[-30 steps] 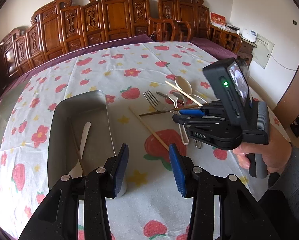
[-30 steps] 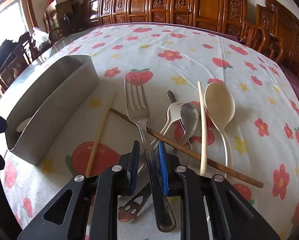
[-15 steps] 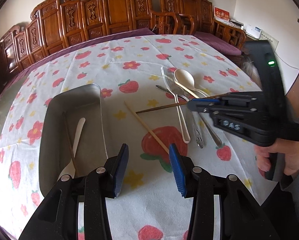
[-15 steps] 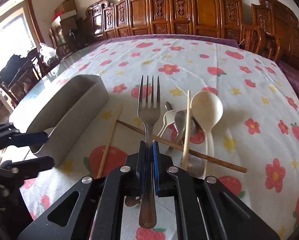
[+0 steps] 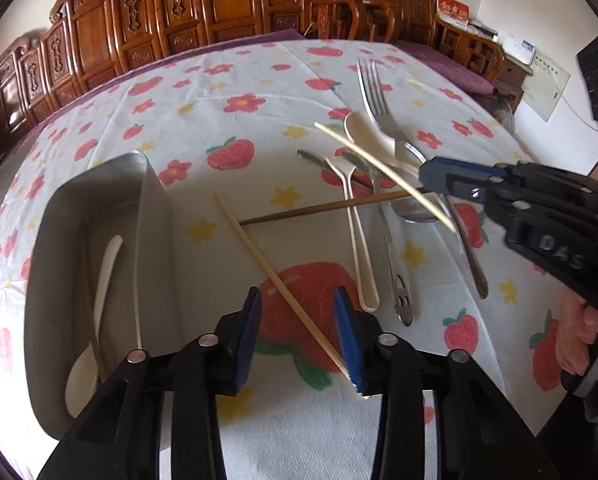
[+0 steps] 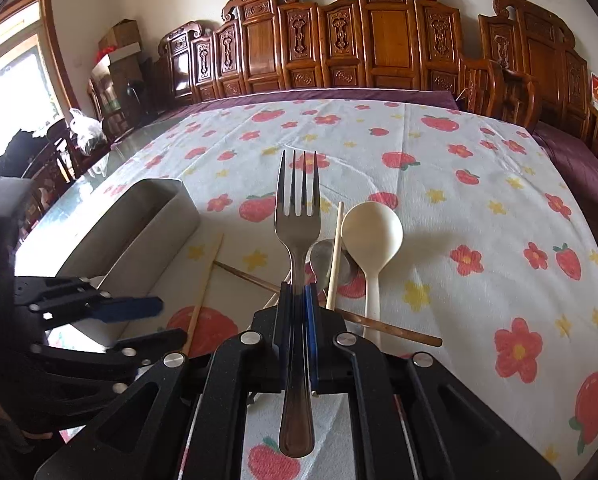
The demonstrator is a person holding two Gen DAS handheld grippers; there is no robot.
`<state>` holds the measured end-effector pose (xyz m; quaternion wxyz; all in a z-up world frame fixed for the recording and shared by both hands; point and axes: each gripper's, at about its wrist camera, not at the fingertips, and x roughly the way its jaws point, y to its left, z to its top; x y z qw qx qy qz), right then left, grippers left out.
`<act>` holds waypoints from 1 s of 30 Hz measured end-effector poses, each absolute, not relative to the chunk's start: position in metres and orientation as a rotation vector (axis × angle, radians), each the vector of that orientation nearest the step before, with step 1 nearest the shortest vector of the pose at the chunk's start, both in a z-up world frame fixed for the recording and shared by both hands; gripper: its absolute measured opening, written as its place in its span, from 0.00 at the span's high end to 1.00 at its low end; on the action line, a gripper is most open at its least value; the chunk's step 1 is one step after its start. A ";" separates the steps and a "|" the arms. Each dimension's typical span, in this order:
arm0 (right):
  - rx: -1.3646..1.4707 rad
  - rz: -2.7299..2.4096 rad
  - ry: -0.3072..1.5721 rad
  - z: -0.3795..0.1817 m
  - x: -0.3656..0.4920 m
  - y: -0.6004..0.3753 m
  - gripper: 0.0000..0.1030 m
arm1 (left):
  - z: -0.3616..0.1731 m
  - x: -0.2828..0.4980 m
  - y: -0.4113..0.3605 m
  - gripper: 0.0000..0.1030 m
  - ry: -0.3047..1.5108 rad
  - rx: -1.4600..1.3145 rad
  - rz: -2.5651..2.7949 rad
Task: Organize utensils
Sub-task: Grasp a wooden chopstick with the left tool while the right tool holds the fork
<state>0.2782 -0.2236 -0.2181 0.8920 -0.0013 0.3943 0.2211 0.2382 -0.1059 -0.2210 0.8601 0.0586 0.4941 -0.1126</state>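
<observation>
While your right gripper (image 6: pixel 297 304) was only settling over the fork (image 6: pixel 298 216) a second ago, it is now clenched on the fork's handle and has raised it clear of the pile, tines pointing away from you. That means one utensil is in hand and, as I judge it, ready to carry left to the metal tray (image 5: pixel 99 208).

Your left gripper (image 5: pixel 297 328) has dropped toward the pale chopstick (image 5: pixel 275 276) lying on the cloth just right of the tray. Its jaws are closing, with the near end of the chopstick between them; the right pad looks to be touching it, the left pad not yet, so nothing is gripped.

The fork is plain polished steel with four straight tines and a slim handle that widens at the butt, which hangs below the pads. It sits upright in the grip, not skewed.

Left on the strawberry tablecloth (image 6: pixel 479 184) are a cream spoon (image 6: pixel 373 236), a second pale chopstick, a dark chopstick and some metal pieces. The tray already holds a white spoon (image 5: pixel 99 300) and a stick.
</observation>
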 end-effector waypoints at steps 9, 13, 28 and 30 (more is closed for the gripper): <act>-0.010 0.474 0.823 -0.219 0.278 -0.218 0.92 | -0.242 0.248 -0.106 0.80 1.092 0.131 -0.179; -0.013 0.475 0.824 -0.219 0.277 -0.217 0.92 | -0.241 0.245 -0.103 0.91 1.107 0.113 -0.179; -0.022 0.499 0.813 -0.212 0.270 -0.208 0.92 | -0.220 0.236 -0.091 0.96 1.055 0.096 -0.154; -0.023 0.500 0.813 -0.211 0.270 -0.208 0.92 | -0.213 0.237 -0.090 0.96 1.034 0.099 -0.152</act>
